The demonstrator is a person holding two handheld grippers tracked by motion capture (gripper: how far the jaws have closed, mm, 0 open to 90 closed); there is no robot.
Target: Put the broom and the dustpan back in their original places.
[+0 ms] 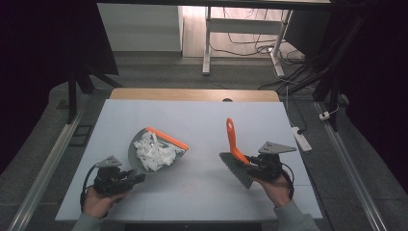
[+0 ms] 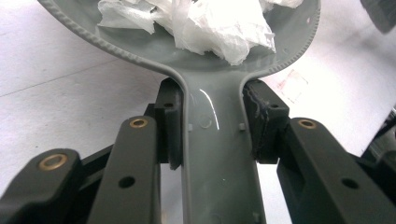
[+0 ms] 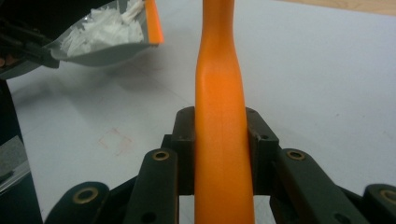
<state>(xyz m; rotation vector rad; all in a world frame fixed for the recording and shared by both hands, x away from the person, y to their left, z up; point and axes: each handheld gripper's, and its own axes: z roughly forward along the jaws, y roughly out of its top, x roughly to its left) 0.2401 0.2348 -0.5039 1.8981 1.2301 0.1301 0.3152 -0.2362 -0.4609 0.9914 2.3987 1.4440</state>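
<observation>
The left gripper [image 2: 212,135] has its fingers [image 2: 170,126] closed on the grey handle of the dustpan [image 2: 219,140], one pad on each side of the neck just below the scoop. In the right gripper view, the right gripper [image 3: 220,149] has its fingers [image 3: 184,140] clamped the same way on the orange handle of the brush [image 3: 219,116], which runs up the middle of that frame.

Outward from the grips: in the high view the dustpan [image 1: 156,151] sits left of centre on the worktop [image 1: 202,192], its orange lip toward the upper right, and a heap of white paper scraps [image 1: 154,153] lies inside the scoop. The brush [image 1: 235,144] stands right of centre, well apart from the pan, handle tip pointing up the frame and grey bristles low, near the right hand [image 1: 276,185]. No loose scraps are visible on the worktop between them.

The sweeping looks done, so the step in hand is probably to carry or empty the loaded pan. To do that well, keep the scoop level or tipped slightly back toward the handle so the light paper stays clear of the orange lip. Move it slowly, since such scraps lift easily. Hold the grip on the neck firm so the pan cannot roll sideways, and keep the brush parked clear of the pan's path.
</observation>
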